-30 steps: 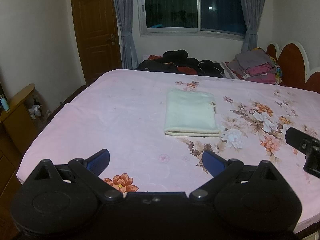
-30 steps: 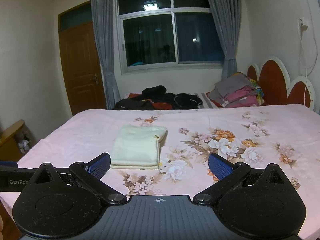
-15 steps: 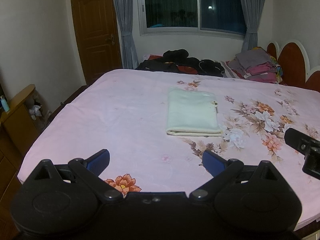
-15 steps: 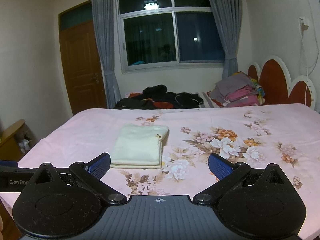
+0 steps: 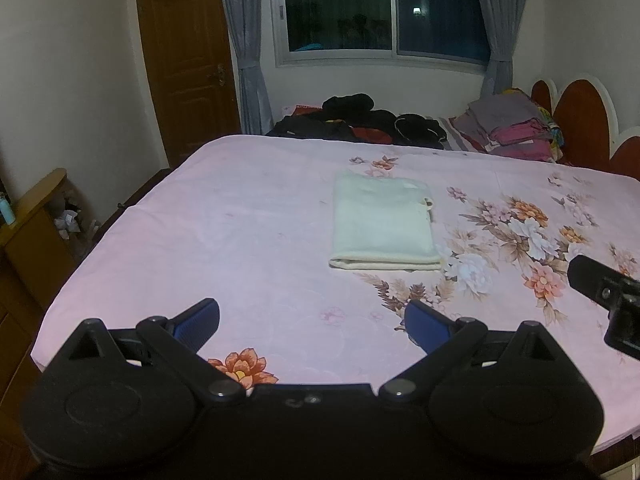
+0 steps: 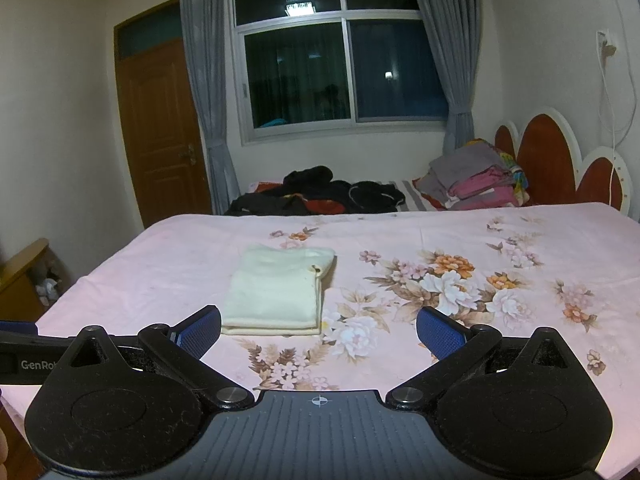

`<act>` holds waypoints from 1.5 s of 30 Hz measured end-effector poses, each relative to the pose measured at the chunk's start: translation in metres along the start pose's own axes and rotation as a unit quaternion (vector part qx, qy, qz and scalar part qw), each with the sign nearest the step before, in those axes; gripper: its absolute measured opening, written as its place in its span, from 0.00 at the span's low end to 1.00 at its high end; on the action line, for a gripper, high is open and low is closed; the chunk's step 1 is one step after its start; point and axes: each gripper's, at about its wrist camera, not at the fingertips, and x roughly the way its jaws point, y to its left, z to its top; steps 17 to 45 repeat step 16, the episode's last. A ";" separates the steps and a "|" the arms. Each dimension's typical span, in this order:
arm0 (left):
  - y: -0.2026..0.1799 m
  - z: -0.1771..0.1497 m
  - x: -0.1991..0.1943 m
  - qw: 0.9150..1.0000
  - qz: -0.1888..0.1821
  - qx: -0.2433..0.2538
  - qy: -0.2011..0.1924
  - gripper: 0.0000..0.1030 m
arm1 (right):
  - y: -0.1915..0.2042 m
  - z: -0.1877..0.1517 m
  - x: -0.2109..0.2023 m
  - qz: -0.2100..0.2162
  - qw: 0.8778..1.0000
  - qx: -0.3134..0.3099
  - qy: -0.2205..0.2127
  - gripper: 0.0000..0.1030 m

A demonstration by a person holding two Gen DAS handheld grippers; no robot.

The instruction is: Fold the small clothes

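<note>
Left wrist view has the left gripper (image 5: pixel 312 316) hanging over the near edge of the bed (image 5: pixel 224 216), jaws spread wide with nothing between them. One folded cloth (image 5: pixel 382 224), pale cream, lies flat on the pink floral sheet, ahead of the fingers and a bit off to the right, well apart from them. Its long axis runs away from the camera toward the window, with the thick folded edge facing the grippers.

From the right wrist view the right gripper (image 6: pixel 318 326) is just as wide open and also empty. The cloth (image 6: pixel 276 292) sits ahead and left of centre there, its near edge looking close to the left finger (image 6: pixel 200 328), though that could just be the angle. So the cloth lies roughly between the two grippers, and neither is clearly nearer; if anything the right one looks a touch closer.

Count-wise: one cream cloth on the sheet, two grippers, one dark heap of clothes (image 5: pixel 360 122) at the far side, and one stack of folded stuff (image 6: pixel 476 180) by the headboard. The cream piece looks already folded, so the next grab is probably a fresh item from the dark heap, which is a long reach for either hand.
</note>
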 end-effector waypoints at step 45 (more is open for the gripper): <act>-0.010 0.010 0.037 1.000 -0.011 0.014 0.014 0.96 | -0.017 -0.005 0.023 -0.013 1.000 0.007 0.021 1.00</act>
